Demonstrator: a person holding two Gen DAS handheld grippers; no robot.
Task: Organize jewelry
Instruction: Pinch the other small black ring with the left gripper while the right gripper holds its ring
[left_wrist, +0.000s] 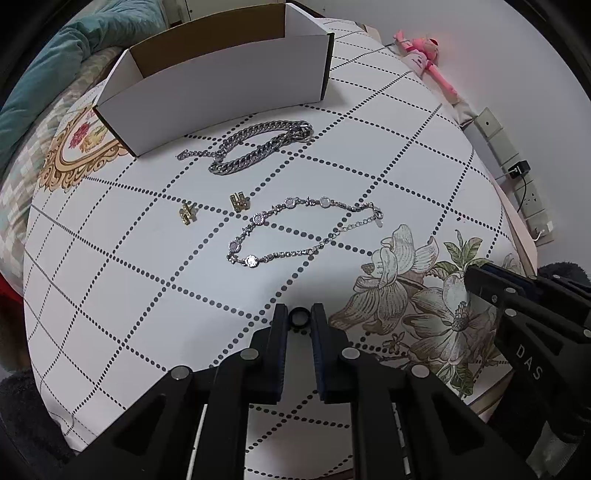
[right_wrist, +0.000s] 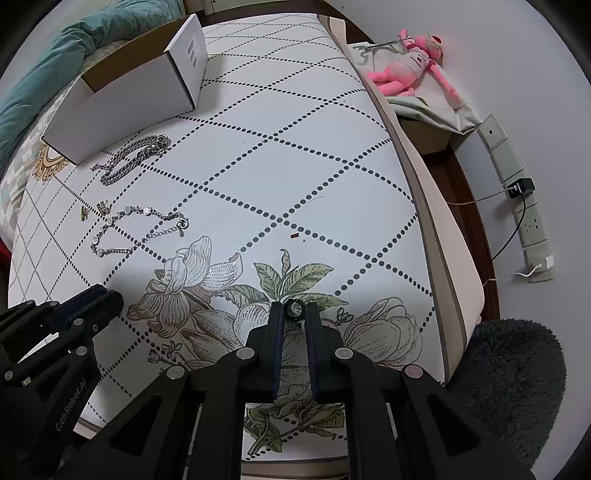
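My left gripper (left_wrist: 299, 318) is shut on a black ring (left_wrist: 299, 317) held at its fingertips above the mattress. My right gripper (right_wrist: 294, 312) is shut on another black ring (right_wrist: 293, 309) over the flower print. On the mattress lie a heavy silver chain bracelet (left_wrist: 258, 146), a thin jewelled bracelet (left_wrist: 295, 230) and two gold earrings (left_wrist: 239, 201) (left_wrist: 187, 213). They also show in the right wrist view: chain (right_wrist: 133, 157), thin bracelet (right_wrist: 136, 229), earrings (right_wrist: 103, 206). An open white box (left_wrist: 221, 85) stands behind them, also seen in the right wrist view (right_wrist: 129, 99).
A teal blanket (left_wrist: 48, 70) lies at the far left. A pink plush toy (right_wrist: 410, 66) and a power strip (right_wrist: 517, 192) with cables are on the floor right of the mattress. A dark fluffy rug (right_wrist: 509, 380) lies at the near right.
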